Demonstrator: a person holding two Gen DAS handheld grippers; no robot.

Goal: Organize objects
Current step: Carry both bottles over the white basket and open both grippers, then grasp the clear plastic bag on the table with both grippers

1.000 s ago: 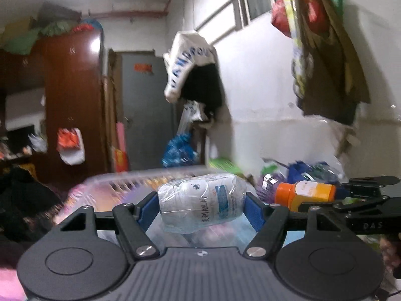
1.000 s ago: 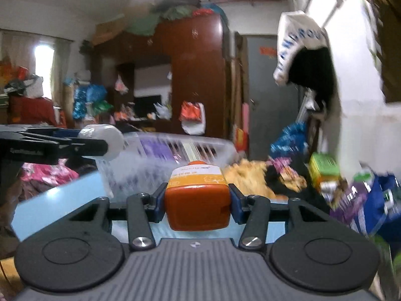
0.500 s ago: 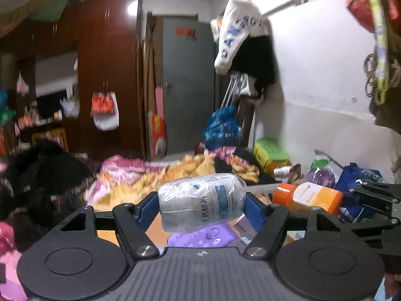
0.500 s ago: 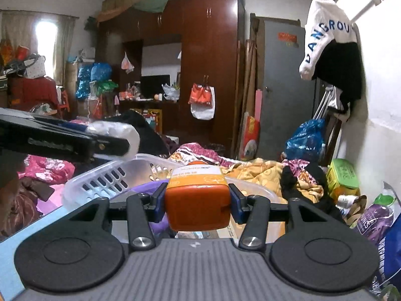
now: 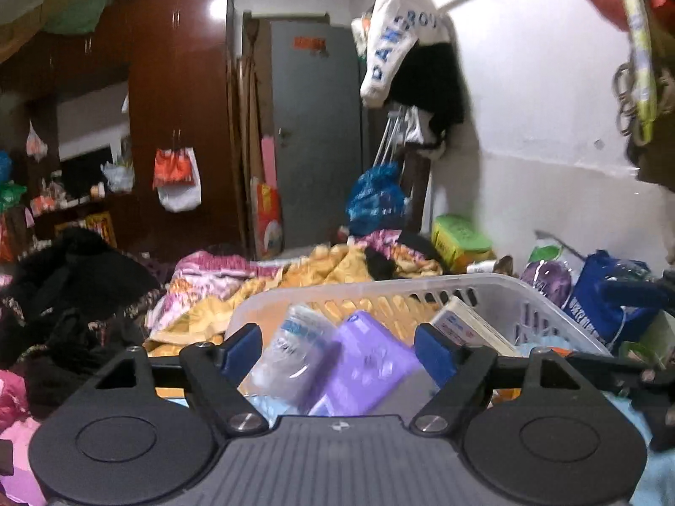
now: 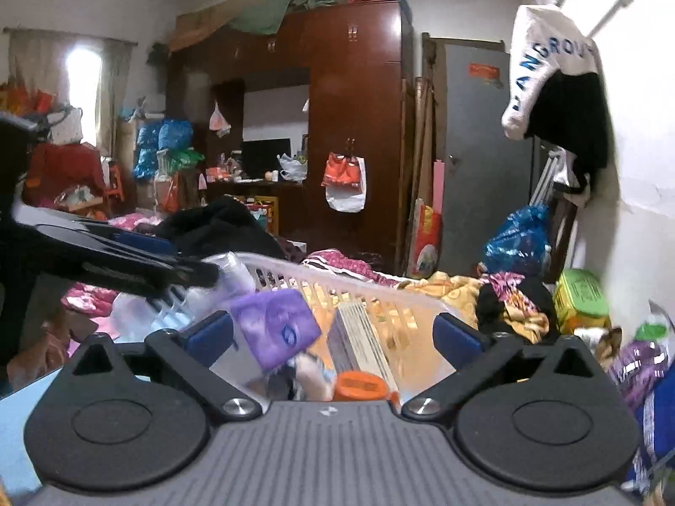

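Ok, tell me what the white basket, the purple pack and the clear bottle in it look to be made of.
Basket: moulded plastic, translucent white, with slotted walls that let the orange behind show through.
Purple pack: probably soft plastic film, slightly glossy; blur leaves this open.
Clear bottle: thin see-through plastic with a blue and white printed label.

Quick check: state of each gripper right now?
Left gripper: open, holding nothing, above the white plastic basket.
Right gripper: open, holding nothing.
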